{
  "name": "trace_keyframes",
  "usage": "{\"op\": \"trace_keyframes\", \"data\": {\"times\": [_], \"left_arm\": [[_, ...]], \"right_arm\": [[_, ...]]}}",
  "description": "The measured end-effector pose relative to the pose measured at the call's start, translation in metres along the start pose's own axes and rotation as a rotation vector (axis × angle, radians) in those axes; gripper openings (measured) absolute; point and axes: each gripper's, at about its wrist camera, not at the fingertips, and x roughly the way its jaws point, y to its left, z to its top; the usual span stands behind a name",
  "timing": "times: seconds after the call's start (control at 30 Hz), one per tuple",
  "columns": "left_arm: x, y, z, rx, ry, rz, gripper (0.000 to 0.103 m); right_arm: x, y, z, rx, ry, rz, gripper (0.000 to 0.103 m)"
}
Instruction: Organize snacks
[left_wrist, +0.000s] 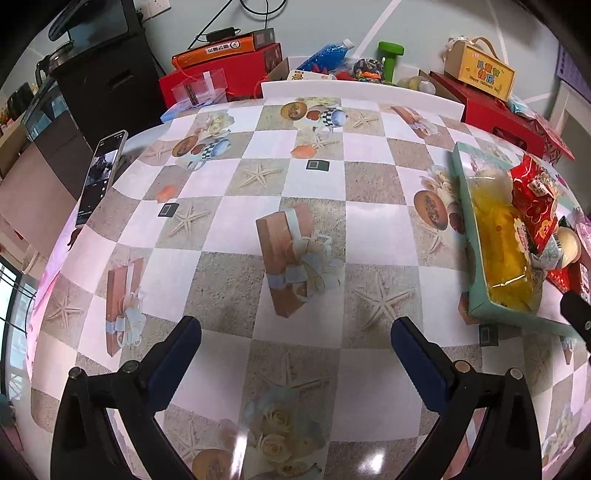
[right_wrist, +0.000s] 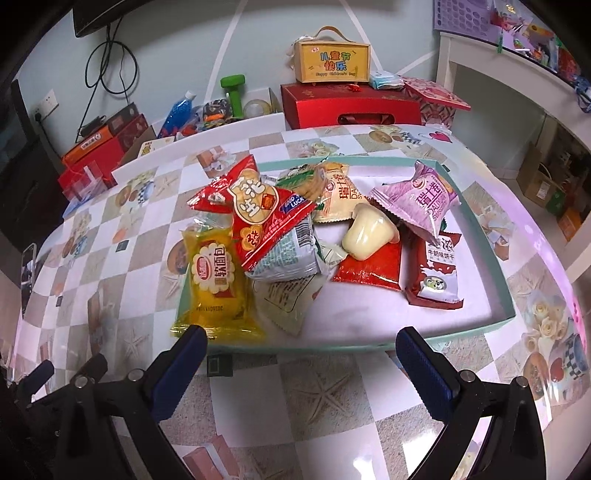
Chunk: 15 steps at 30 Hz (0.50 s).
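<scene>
Yellow bread pack (right_wrist: 217, 280) hangs over the tray (right_wrist: 506, 291) edge and could be knocked off; both the left gripper (left_wrist: 295, 345) and the right gripper (right_wrist: 301, 350) are held wide open, empty.

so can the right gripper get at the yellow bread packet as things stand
Probably yes. The right gripper is open and empty just short of the tray, and the yellow bread packet lies at the tray's near left corner with nothing between.
</scene>
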Motion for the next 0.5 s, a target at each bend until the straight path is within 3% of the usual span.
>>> {"op": "trace_keyframes", "data": {"times": [0.5], "left_arm": [[0.010, -0.001, 0.007, -0.005, -0.003, -0.015, 0.102]], "right_arm": [[0.015, 0.000, 0.000, 0.000, 0.008, -0.004, 0.103]]}}
